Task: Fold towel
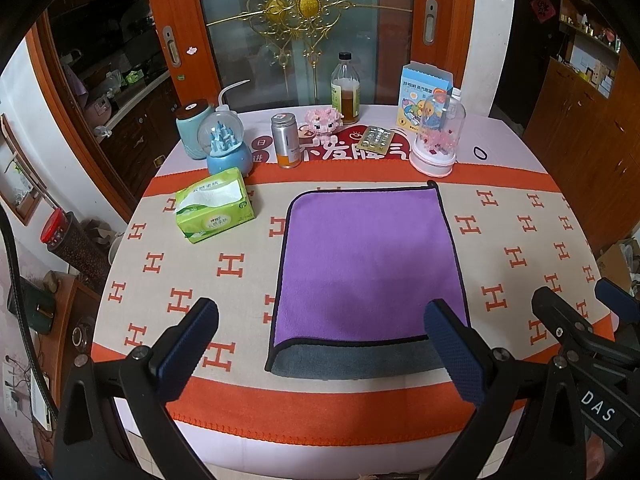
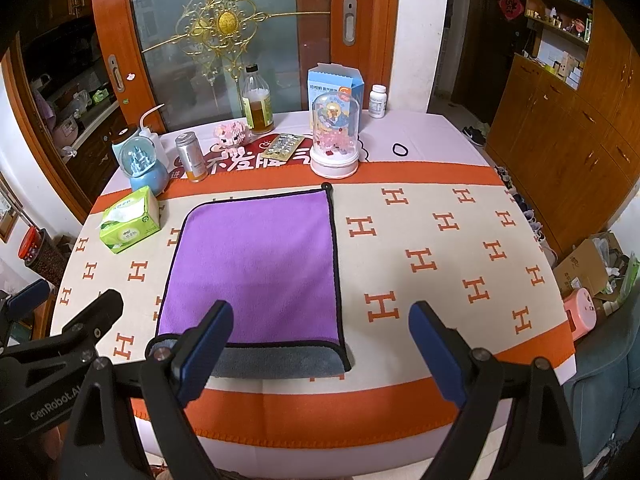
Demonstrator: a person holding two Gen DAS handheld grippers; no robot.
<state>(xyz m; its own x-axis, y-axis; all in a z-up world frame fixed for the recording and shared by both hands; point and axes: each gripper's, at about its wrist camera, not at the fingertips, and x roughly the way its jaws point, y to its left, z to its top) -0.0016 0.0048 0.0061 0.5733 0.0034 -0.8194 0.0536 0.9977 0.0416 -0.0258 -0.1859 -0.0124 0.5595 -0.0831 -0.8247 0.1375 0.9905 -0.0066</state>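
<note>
- Your left gripper (image 1: 320,354) is spread wide, holding nothing, hovering over the near hem of the towel (image 1: 368,264); its right finger (image 1: 454,354) overlaps the towel's near right corner in view. Contact: cannot tell.
- Your right gripper (image 2: 320,354) also gapes wide and empty; the towel (image 2: 256,264) sits at its 11 o'clock, with the left finger (image 2: 204,354) over the grey near strip.
- Towel lies flat, folded, mid-cloth on the tablecloth (image 1: 520,240): purple face up, a grey band showing along the near edge, black trim all round.
- Around it: tissue pack (image 1: 214,210) at the towel's 10 o'clock, near but apart; snow globe (image 1: 224,144), can (image 1: 286,140), bottle (image 1: 346,90), pill sheet (image 1: 374,138) and glass dome (image 1: 438,136) in a row at 12, beyond the far edge. Hair tie (image 1: 481,153) at 1 o'clock, well apart.
- Nothing stands between either gripper and the towel.
- Long axis runs 6 to 12; the hang loop sits on the far right corner.
</note>
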